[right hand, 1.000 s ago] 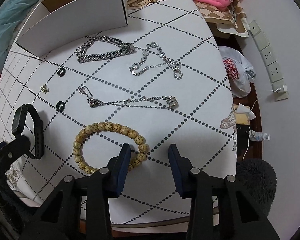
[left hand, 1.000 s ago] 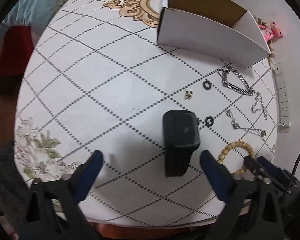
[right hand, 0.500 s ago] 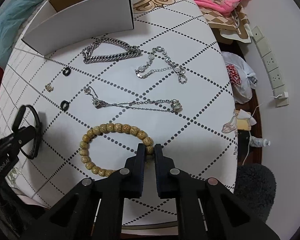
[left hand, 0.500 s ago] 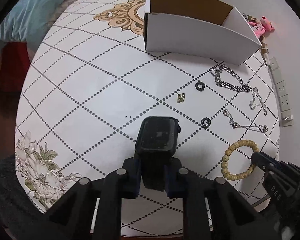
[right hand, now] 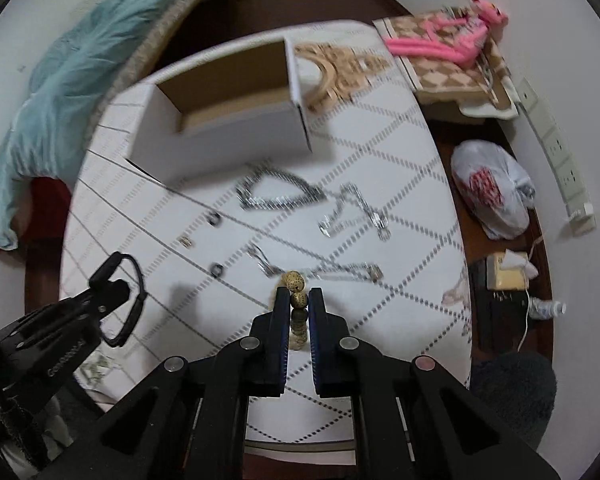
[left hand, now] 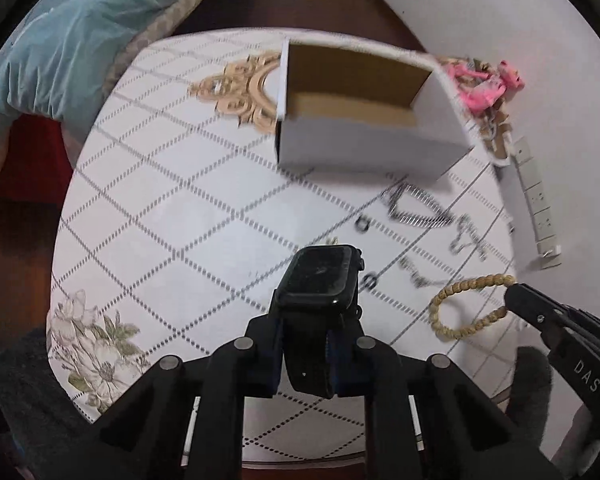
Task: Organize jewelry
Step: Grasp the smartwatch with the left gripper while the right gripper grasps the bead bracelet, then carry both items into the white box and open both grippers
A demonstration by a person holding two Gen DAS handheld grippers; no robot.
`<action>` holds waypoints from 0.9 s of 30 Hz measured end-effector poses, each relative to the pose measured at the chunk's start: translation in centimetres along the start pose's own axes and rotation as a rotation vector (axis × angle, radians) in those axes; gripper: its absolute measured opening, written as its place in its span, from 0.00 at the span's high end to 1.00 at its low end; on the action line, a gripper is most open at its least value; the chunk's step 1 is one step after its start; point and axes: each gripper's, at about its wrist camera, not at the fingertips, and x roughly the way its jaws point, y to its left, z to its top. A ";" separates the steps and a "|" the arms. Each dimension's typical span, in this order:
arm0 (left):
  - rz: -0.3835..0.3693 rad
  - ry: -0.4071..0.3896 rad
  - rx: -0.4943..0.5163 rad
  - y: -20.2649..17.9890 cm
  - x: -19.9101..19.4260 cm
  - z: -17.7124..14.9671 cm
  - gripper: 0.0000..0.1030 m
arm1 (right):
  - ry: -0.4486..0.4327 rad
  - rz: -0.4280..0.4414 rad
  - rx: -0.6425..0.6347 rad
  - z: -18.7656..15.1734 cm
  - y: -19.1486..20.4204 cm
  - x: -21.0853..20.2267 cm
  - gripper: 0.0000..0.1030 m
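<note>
My left gripper [left hand: 306,326] is shut on the strap of a black smartwatch [left hand: 320,276] and holds it above the table; it also shows in the right wrist view [right hand: 120,300]. My right gripper [right hand: 299,300] is shut on a wooden bead bracelet [right hand: 296,292], lifted off the table; the bracelet hangs as a loop in the left wrist view [left hand: 464,308]. An open white cardboard box [left hand: 364,120] stands at the far side of the table, also in the right wrist view [right hand: 224,120].
On the white diamond-patterned tablecloth [right hand: 400,168] lie a thick silver chain [right hand: 276,194], thinner silver chains [right hand: 352,212], two small black rings [right hand: 217,269] and a small gold ring [right hand: 185,241]. A pink plush [right hand: 448,40], a plastic bag [right hand: 492,192] and a wall power strip [left hand: 536,200] are to the right.
Both grippers closed, the left on the watch and the right on the bead bracelet, and have lifted them off the table. Both cameras have risen and pulled back.
</note>
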 end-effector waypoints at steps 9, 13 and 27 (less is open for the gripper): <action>-0.060 -0.073 -0.012 0.9 -3.4 6.8 0.86 | -0.136 0.102 -0.051 7.5 1.9 -4.6 0.91; -0.073 -0.096 -0.020 1.2 -3.4 10.1 0.86 | -0.153 0.145 -0.075 11.7 2.9 -4.2 0.91; -0.152 0.018 -0.074 2.4 2.2 18.2 0.85 | -0.021 0.188 -0.081 20.4 3.9 3.9 0.91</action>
